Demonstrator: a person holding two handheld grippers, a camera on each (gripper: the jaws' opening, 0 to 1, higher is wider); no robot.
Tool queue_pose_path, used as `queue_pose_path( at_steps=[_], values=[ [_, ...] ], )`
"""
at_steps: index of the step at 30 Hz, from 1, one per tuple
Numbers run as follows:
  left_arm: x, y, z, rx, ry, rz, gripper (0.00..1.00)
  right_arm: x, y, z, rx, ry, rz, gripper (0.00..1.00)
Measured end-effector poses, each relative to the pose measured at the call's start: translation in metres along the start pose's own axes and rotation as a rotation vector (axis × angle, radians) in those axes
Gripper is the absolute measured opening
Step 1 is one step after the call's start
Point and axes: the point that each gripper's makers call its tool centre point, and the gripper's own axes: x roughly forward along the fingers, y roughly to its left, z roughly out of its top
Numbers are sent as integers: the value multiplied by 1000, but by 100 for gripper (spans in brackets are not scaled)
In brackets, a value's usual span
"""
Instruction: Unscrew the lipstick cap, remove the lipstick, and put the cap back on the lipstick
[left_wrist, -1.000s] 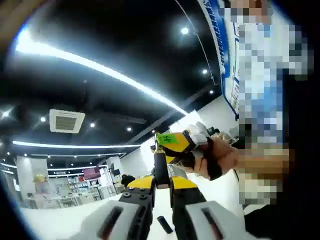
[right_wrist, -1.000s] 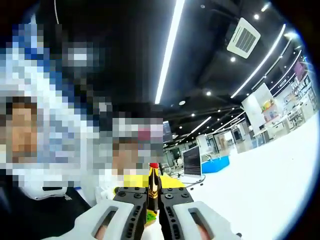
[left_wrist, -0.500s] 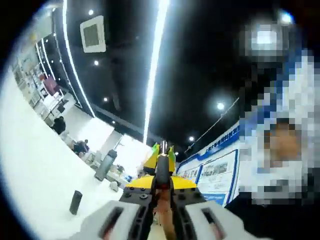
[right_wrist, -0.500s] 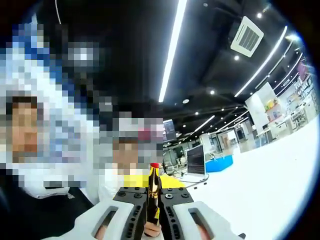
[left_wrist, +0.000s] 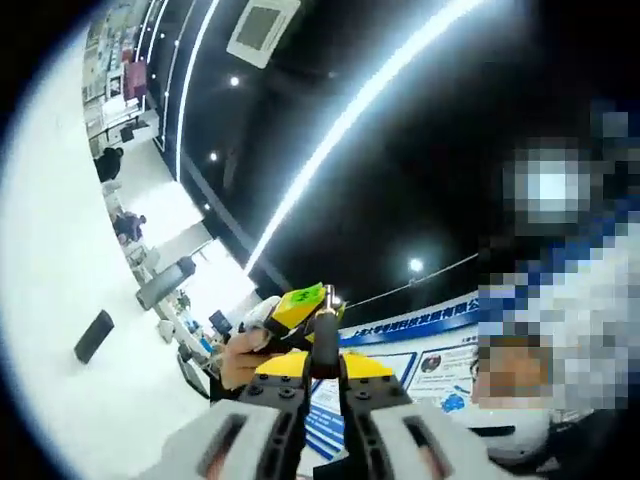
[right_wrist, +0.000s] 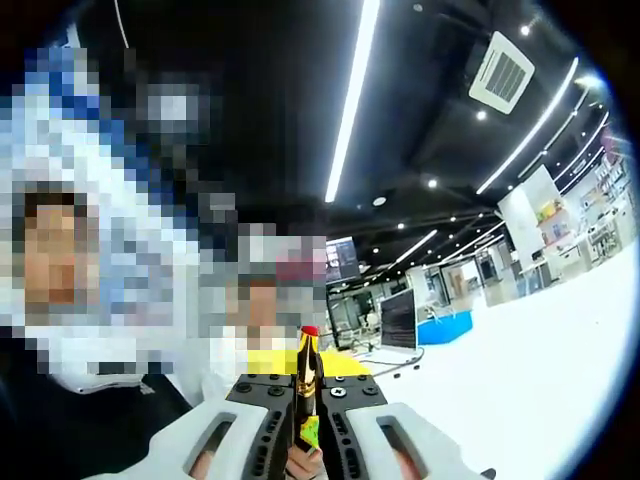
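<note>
White-bodied claw (left_wrist: 322, 372), black perforated jaws, yellow plates near the tips.

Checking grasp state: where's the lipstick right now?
In the right gripper view the lipstick stands upright, clamped between that gripper's own jaws at bottom centre, its red tip poking up above the yellow jaw tips.

Ceiling light strips (right_wrist: 350, 100), air-conditioning vent (right_wrist: 503, 72) — monitor (right_wrist: 398, 318), blue wall poster (left_wrist: 420, 365)

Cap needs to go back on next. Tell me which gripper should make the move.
Left, probably. The left gripper is shut on the dark cap, which can be brought over. The right gripper is shut on the lipstick, red tip up, and can hold it upright.
</note>
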Motion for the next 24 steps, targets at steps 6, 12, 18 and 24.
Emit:
queue_pose_path(
  at_steps=[6,12,18,24],
  values=[
    [0,7,4,233,8,84,14,-1,-3,1,-5,-1,-11,5],
    [0,19,14,606,25,256,40,-5,-9,7,-6,-22,-39,5],
    [-4,26,17,1132,175,445,39,-8,-16,9,10,-32,-58,5],
    [-2,14,22,1482,243,549,24,-12,-26,8,44,-37,-96,5]
  ],
)
